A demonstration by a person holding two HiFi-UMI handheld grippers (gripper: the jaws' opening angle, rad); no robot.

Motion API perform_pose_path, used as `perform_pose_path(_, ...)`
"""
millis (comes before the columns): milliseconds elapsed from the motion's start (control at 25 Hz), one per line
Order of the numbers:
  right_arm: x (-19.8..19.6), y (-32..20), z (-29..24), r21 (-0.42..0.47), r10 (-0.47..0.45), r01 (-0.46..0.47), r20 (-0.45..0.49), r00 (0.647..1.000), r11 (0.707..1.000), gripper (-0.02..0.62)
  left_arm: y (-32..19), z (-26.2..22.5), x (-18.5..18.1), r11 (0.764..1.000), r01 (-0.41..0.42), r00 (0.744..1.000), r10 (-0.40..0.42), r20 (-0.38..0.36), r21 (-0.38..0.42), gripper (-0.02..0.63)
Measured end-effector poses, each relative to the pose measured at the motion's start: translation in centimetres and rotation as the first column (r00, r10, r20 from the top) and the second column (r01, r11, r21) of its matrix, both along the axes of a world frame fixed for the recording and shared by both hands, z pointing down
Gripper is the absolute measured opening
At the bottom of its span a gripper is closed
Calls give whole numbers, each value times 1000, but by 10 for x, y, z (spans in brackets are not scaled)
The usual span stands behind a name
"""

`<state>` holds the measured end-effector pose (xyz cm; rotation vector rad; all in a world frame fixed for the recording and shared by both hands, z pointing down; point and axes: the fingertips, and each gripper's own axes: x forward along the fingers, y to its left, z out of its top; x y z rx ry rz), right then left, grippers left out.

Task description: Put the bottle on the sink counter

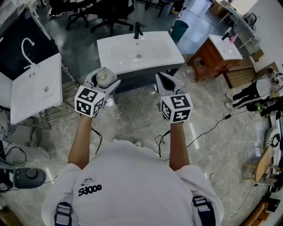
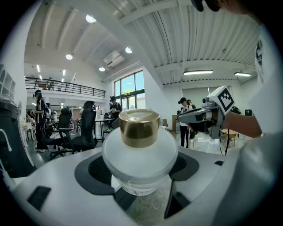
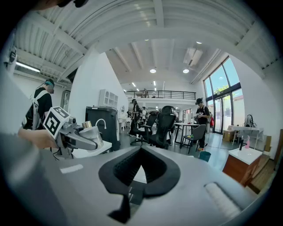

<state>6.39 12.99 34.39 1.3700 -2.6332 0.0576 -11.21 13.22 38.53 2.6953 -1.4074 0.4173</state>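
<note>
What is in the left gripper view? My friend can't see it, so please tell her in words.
A white bottle with a shiny gold cap is clamped between the jaws of the left gripper, filling the middle of the picture. Behind it are office chairs and people, and the right gripper reaches in from the right.

A spare white basin is lying tilted on a metal rack at the left. A curved white tap is showing against a black panel behind it. At the right, a wooden cabinet is carrying its own small white basin. A teal bin is standing on the grey floor, near black office chairs. A black cable is trailing across the floor. People are standing in the background.
</note>
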Motion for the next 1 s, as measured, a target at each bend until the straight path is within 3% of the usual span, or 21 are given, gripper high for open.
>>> perform_pose_path(400, 25, -7, -4, 23, 29, -30, 48, 998, 999, 9, -3, 1, 22, 1000, -1, 1000, 1, 13, -3, 339)
perform_pose_path(840, 59, -12, -2, -9, -22, 23, 109, 994, 1000, 9, -5, -8, 46, 997, 68, 997, -69, 23, 35, 339)
perform_pose_path(1000, 65, -12, 2, -13, -27, 29, 122, 992, 999, 9, -1, -9, 44, 993, 108, 994, -107, -6, 53, 339)
